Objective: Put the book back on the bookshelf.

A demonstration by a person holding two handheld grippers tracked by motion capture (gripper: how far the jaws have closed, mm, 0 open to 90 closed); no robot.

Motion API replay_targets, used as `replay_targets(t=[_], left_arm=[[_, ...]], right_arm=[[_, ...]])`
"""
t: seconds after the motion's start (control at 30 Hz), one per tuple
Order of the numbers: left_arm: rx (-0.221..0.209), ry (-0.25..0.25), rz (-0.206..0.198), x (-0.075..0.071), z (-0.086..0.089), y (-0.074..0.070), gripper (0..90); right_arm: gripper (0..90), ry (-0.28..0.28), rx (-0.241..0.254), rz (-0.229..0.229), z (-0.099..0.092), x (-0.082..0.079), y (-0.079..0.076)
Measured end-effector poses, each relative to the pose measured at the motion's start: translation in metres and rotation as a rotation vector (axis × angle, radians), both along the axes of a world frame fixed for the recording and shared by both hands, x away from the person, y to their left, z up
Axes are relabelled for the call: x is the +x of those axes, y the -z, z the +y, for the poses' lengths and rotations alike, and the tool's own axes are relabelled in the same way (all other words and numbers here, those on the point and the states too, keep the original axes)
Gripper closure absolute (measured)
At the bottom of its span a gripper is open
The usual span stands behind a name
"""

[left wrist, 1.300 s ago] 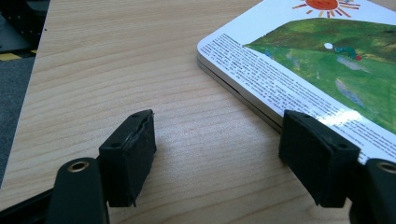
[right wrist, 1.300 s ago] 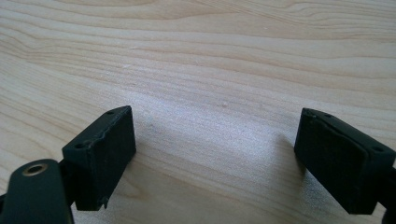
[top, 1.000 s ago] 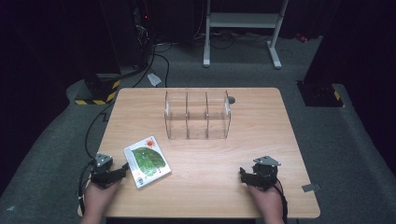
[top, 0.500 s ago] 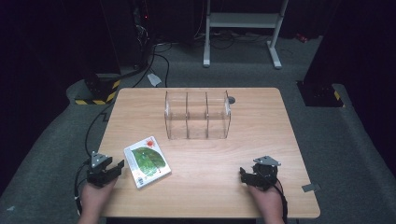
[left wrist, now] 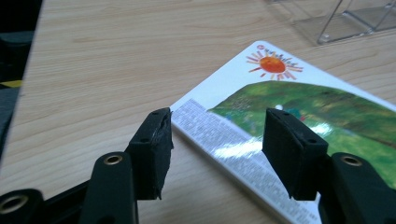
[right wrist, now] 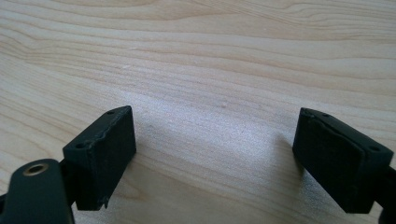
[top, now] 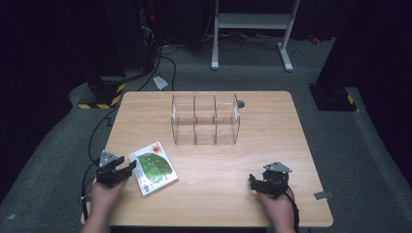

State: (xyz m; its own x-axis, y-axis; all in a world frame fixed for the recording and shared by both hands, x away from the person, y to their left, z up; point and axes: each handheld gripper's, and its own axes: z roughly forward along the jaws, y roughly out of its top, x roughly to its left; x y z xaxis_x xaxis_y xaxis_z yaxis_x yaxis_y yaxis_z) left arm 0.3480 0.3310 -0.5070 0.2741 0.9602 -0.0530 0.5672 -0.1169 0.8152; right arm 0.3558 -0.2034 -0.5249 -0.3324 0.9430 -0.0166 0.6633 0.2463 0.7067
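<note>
At a light wooden table (top: 272,145), a person's left gripper (top: 121,170) rests at the near left corner, its black jaws parted to a middling width and just now opening a little further, straddling the near left corner of a picture book (top: 153,167) without pressing on it. The left gripper view shows the book's (left wrist: 299,116) glossy cover, an orange sun above a green hill, lying flat on the wood, one pad beside its edge and the other above the cover. The right gripper (top: 257,182) sits near the front edge toward the right corner, jaws spread wide over bare wood. A clear three-compartment organizer (top: 205,120) stands near the far edge, well apart from both.
</note>
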Motion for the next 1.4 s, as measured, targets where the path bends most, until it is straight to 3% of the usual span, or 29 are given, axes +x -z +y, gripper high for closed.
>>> replay_targets(t=[0.07,0.2,0.27,0.37,0.6,0.67,0.7,0.77,0.9,1.17,1.23,1.4], left_arm=[[0.003,0.003,-0.003,0.004,0.000,0.001,42.4],[-0.035,-0.010,-0.007,0.011,0.003,0.004,39.0],[-0.037,-0.038,-0.014,0.014,0.004,0.008,36.6],[-0.073,-0.069,-0.002,0.019,0.008,0.012,32.8],[-0.075,-0.072,0.006,0.026,0.008,0.018,30.7],[-0.033,-0.071,0.012,0.030,0.009,0.015,30.7],[-0.040,-0.078,-0.004,0.031,0.011,0.011,30.9],[-0.057,-0.061,0.004,0.036,0.012,0.005,32.5],[-0.032,-0.039,0.009,0.046,0.011,-0.001,32.6],[-0.048,-0.016,0.101,0.056,0.011,0.012,37.2],[-0.076,-0.002,0.110,0.056,0.010,0.013,39.9],[-0.079,0.020,0.118,0.056,0.006,0.015,43.9]], right_arm=[[13.3,0.001,-0.001,-0.001,0.000,0.000,0.000],[13.3,0.002,-0.001,-0.001,0.000,0.000,0.000],[13.5,0.002,0.000,-0.001,0.000,0.000,0.000],[14.0,0.004,-0.001,-0.003,0.001,-0.001,0.000],[14.8,0.007,-0.001,-0.002,0.001,-0.001,0.000],[14.9,0.008,0.001,-0.004,0.001,-0.002,0.000],[15.0,0.008,0.001,-0.004,0.001,-0.002,0.000],[15.1,0.009,0.003,-0.003,0.001,-0.002,0.000],[15.1,0.010,0.002,-0.003,0.001,-0.002,0.000],[15.2,0.010,0.002,-0.003,0.002,-0.002,0.000],[15.2,0.010,0.003,-0.003,0.002,-0.002,0.000],[15.1,0.010,0.003,-0.003,0.001,-0.002,0.000]])
